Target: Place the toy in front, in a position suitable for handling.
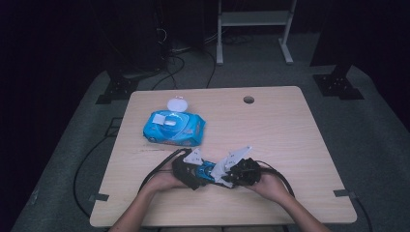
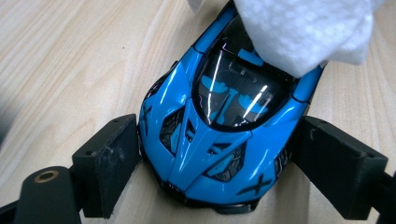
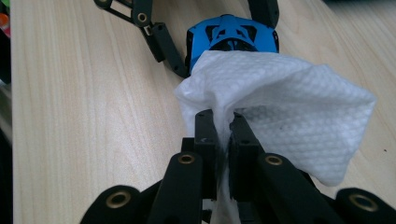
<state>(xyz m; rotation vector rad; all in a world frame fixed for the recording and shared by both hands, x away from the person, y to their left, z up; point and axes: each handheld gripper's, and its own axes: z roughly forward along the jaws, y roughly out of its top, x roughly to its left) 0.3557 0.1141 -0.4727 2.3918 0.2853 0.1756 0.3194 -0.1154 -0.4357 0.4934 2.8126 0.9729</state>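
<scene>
While high view puts both grippers low centre of frame, detail is small there; left gripper (image 2: 219, 154) clamps blue toy car (image 2: 224, 126) by its flanks, seen close in left gripper view; right gripper (image 3: 224, 126) pinches white wipe (image 3: 285, 121) draped over car's end; high view alone shows blue wipes pack (image 1: 174, 128) upper left on table (image 1: 290, 140), round white lid (image 1: 178, 104) beside it.
</scene>
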